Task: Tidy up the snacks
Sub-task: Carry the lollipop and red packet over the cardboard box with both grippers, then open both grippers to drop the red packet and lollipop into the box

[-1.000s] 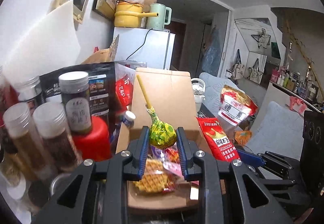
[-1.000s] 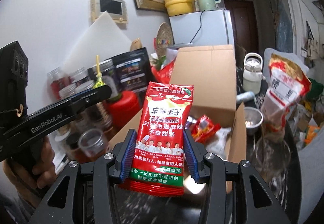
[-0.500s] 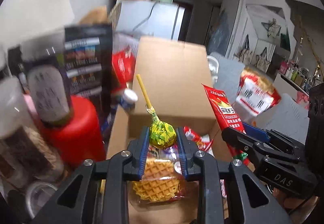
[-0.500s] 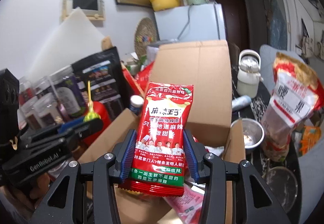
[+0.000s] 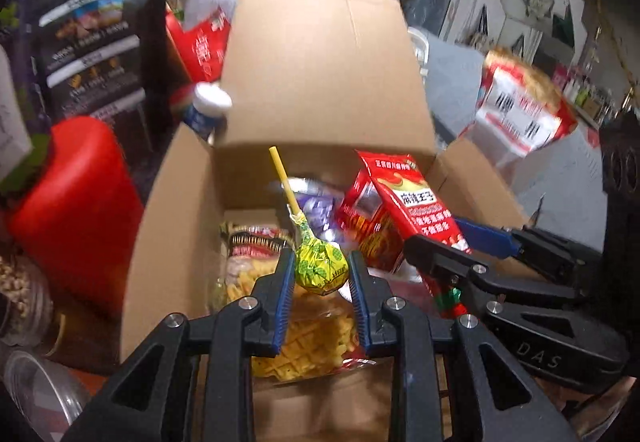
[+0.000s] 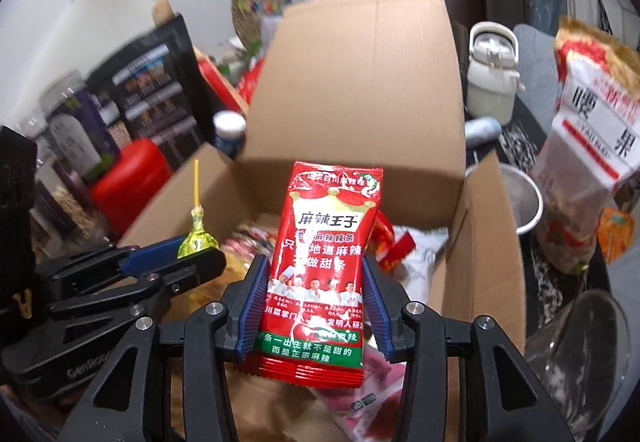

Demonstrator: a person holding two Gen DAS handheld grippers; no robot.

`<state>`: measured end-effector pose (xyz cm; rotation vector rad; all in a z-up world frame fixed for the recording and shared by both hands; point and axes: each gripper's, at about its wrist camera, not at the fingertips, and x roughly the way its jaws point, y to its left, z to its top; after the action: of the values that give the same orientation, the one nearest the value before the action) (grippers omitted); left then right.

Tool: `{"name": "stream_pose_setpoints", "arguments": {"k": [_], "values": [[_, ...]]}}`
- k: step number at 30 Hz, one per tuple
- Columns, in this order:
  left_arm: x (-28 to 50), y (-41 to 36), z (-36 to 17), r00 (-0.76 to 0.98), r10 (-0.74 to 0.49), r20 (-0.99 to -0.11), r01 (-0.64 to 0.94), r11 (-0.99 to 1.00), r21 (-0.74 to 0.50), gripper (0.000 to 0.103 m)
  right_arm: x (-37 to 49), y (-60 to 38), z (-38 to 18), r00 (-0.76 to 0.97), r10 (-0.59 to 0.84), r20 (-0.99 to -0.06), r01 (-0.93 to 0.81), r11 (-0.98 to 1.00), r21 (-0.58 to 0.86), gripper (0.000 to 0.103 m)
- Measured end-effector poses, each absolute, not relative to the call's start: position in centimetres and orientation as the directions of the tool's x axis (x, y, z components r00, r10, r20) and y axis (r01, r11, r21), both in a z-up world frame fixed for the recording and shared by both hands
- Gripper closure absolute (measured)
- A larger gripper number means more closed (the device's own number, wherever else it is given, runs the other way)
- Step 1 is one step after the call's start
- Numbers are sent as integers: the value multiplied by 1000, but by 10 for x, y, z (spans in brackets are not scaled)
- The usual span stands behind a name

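My left gripper (image 5: 320, 274) is shut on a lollipop (image 5: 320, 268) in a yellow-green wrapper, its yellow stick pointing up, over the open cardboard box (image 5: 176, 210). My right gripper (image 6: 314, 286) is shut on a red spicy-strip packet (image 6: 320, 258), held upright above the same box (image 6: 480, 242). In the left wrist view that packet (image 5: 416, 206) and the right gripper (image 5: 460, 242) hang at the right side of the box. In the right wrist view the left gripper (image 6: 196, 254) with the lollipop (image 6: 198, 240) is at the lower left. Waffle packs (image 5: 304, 338) and other snack packets lie inside.
A red canister (image 5: 68, 202), a black pouch (image 5: 96, 42) and jars crowd the box's left. The box's raised back flap (image 5: 324, 66) stands behind. A big red-and-white bag (image 6: 592, 130), a white kettle (image 6: 492, 74) and a metal bowl (image 6: 524, 206) sit to the right.
Both grippers have come forward and down over the open box, each keeping its grip. The box interior now fills more of both views.
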<state>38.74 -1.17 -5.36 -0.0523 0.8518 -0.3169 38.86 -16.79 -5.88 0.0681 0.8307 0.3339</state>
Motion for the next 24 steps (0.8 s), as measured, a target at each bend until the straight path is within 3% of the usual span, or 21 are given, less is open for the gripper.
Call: {"name": "stream_pose_setpoints", "arguments": {"k": [9,24], "values": [[397,-11,-76,582,-234,-779,211,968,-134,77,395,-164,-76,571,301,-764,-272,947,171,56],[402,-22,-75,565,-155,-810,178,982,-64,74,390,-168,-68,576,265,-773,-249,958,143,48]]}}
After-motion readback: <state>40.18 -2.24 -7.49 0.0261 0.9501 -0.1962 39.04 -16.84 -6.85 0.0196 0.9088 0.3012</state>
